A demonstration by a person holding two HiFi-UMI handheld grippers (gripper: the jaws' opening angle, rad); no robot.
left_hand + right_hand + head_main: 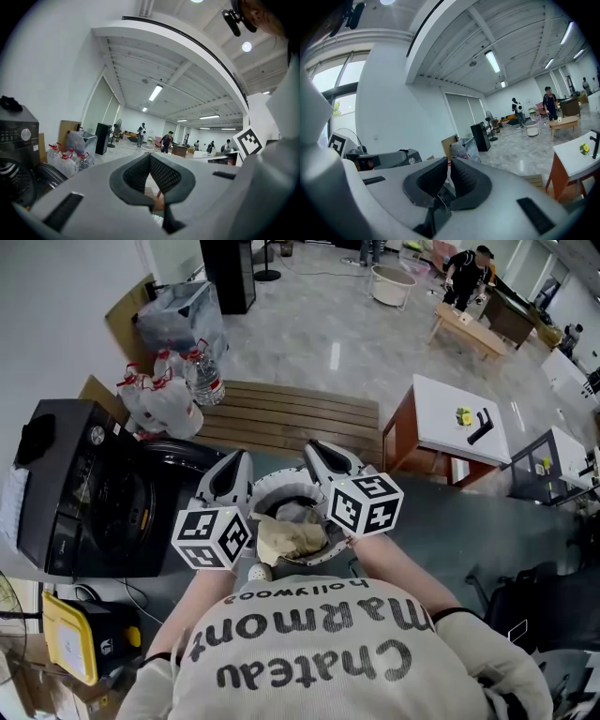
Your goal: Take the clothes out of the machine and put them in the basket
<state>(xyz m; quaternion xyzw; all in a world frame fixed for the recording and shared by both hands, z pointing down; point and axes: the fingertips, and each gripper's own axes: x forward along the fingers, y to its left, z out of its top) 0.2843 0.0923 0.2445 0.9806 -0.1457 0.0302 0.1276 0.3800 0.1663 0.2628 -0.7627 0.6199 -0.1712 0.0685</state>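
In the head view a white perforated basket (281, 486) stands right in front of me, with a beige cloth (292, 538) and a pale grey garment (296, 513) lying in it. The black washing machine (84, 493) sits to the left with its round door (187, 457) swung open; I cannot see its drum's contents. My left gripper (232, 472) hovers above the basket's left rim and my right gripper (323, 456) above its far right rim. Both point away from me. In the gripper views the left gripper (150, 157) and the right gripper (448, 162) are shut, with nothing between the pads.
Bagged water bottles (169, 390) stand beyond the machine. A slatted wooden platform (291, 418) lies past the basket. A white-topped table (459, 418) is at the right, a yellow case (70, 638) at the lower left. People work at the far end of the room.
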